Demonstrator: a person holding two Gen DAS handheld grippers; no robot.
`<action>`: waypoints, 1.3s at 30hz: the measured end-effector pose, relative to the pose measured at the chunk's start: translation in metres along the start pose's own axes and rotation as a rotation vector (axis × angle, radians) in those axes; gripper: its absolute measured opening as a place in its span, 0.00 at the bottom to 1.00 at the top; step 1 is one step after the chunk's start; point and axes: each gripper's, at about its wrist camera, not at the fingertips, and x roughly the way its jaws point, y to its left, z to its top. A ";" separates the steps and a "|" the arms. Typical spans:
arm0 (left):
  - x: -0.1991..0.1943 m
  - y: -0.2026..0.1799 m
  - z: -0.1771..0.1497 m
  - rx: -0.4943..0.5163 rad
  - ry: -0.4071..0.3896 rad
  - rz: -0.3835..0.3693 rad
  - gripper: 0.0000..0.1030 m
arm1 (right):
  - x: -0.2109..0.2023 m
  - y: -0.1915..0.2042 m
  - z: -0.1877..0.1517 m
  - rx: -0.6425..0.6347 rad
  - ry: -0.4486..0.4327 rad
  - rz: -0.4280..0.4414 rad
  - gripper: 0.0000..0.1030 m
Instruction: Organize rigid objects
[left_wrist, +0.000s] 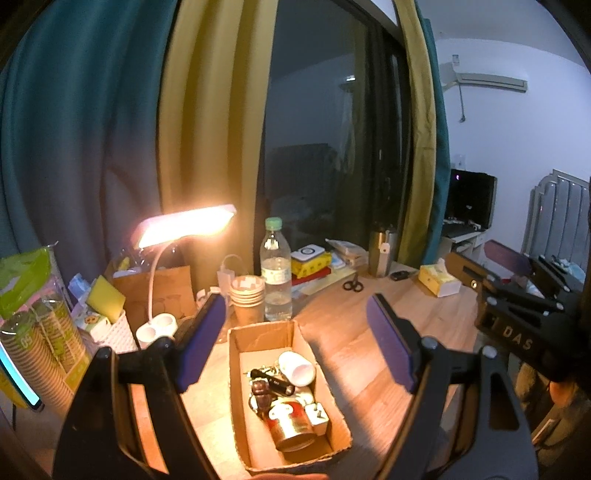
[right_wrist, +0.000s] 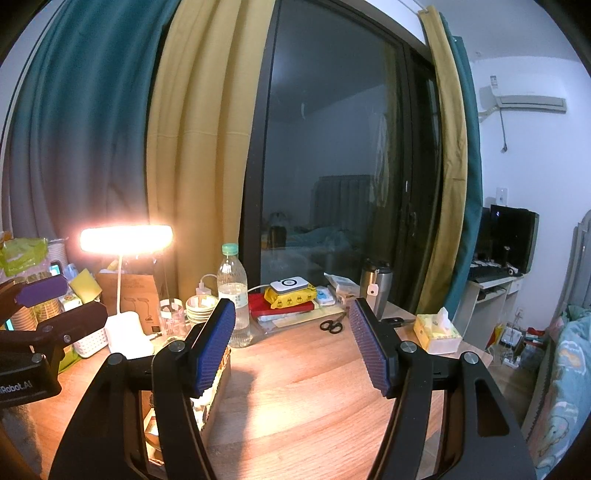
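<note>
An open cardboard box (left_wrist: 236, 373) lies on the wooden desk, right under my left gripper (left_wrist: 295, 332), whose blue-padded fingers (left_wrist: 201, 339) stand wide apart with nothing between them. Inside the box are a white cup (left_wrist: 297, 367), a black flashlight (left_wrist: 275, 382), a brown figurine (left_wrist: 260, 395), a red and gold can (left_wrist: 291, 424) and a white plug adapter (left_wrist: 317, 415). My right gripper (right_wrist: 291, 343) is open and holds nothing, over bare desk to the right of the box (right_wrist: 218, 387). Its left finger hides most of the box.
A lit desk lamp (right_wrist: 125, 238), a water bottle (right_wrist: 232, 295), paper cups (left_wrist: 247, 299), stacked books and a power bank (right_wrist: 288, 295), scissors (right_wrist: 332, 325), a steel mug (right_wrist: 376, 288) and a tissue pack (right_wrist: 436, 332) line the desk's back. Clutter crowds the left edge.
</note>
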 end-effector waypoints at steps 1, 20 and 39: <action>0.000 -0.001 0.000 0.002 -0.001 0.001 0.77 | 0.000 -0.002 0.000 0.001 0.001 0.001 0.66; 0.000 -0.001 -0.001 -0.004 0.006 0.001 0.77 | 0.002 -0.005 -0.006 0.004 0.023 0.008 0.66; 0.005 -0.002 -0.004 0.002 0.018 0.002 0.77 | 0.003 -0.006 -0.007 0.003 0.051 0.019 0.66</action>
